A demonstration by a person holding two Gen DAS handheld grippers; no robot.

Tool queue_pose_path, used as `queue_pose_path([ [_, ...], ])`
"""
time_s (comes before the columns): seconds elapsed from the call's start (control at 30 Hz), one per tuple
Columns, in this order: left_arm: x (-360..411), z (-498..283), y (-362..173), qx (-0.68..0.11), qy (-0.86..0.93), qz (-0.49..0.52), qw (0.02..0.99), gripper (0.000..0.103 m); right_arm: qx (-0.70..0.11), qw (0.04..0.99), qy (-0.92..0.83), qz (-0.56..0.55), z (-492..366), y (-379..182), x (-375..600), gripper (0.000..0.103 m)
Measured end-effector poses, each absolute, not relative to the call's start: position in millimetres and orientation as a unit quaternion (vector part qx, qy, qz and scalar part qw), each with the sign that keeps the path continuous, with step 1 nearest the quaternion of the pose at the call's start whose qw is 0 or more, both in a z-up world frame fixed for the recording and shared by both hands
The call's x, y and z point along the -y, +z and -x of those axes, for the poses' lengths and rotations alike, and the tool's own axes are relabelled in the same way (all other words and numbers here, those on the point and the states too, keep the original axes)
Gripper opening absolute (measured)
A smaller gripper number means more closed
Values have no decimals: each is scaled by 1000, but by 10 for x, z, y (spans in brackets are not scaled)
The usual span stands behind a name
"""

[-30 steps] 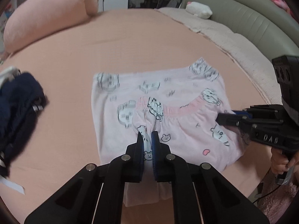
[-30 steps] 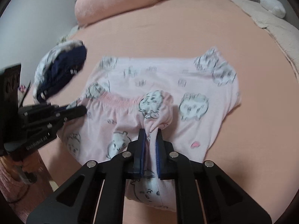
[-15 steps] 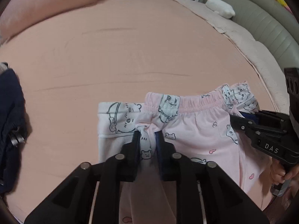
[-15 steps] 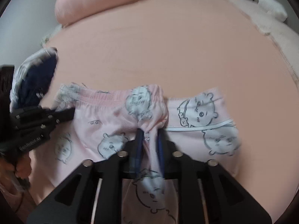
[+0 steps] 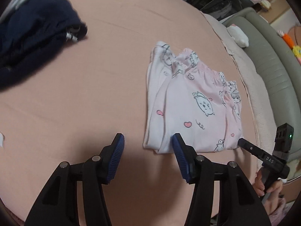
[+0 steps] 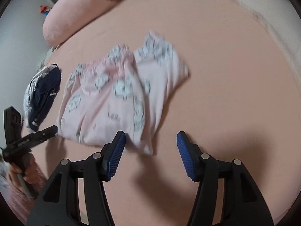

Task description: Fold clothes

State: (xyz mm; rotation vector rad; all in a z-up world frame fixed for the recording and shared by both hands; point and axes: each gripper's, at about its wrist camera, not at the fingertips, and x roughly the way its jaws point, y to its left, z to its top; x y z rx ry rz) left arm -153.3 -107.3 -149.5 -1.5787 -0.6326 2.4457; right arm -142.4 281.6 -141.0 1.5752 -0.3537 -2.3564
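Note:
A pair of pink printed pants (image 5: 195, 105) lies folded on the peach bed sheet (image 5: 94, 94), waistband at the far end. It also shows, blurred, in the right wrist view (image 6: 116, 94). My left gripper (image 5: 147, 141) is open and empty, its right pad at the pants' near edge. My right gripper (image 6: 150, 137) is open and empty, just before the pants' near corner. Each gripper also shows in the other's view, the right one (image 5: 263, 156) and the left one (image 6: 32, 139).
A dark navy garment (image 5: 32, 41) lies in a heap at the left of the bed, also in the right wrist view (image 6: 43, 92). A pink pillow (image 6: 79, 9) lies at the far end. A grey sofa (image 5: 272, 66) and a beige blanket (image 5: 244, 60) border the right side.
Both grippers have opened and let go of the pants. The pants now lie folded flat on the bed, and both grippers have drawn back from them.

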Motion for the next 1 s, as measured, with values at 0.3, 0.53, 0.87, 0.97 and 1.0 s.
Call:
queue_pose_path([
  [0.3, 555, 1511, -1402, 133, 845, 512, 82, 9, 88, 184, -822, -532, 1392, -1461, -2449, 10],
  [0.53, 529, 1072, -1047, 115, 851, 501, 109, 9, 102, 175, -838, -507, 835, -974, -2624, 8],
  [0.87, 784, 586, -1431, 123, 842, 521, 57, 47, 49, 105, -833, -540, 255, -1275, -2609, 28],
  [0.97, 752, 510, -1310, 89, 859, 498, 79, 47, 58, 80, -843, -529, 228, -1200, -2668, 37],
  [1.0, 735, 513, -1319, 81, 861, 496, 80, 47, 63, 86, -840, -532, 233, -1221, -2669, 37],
])
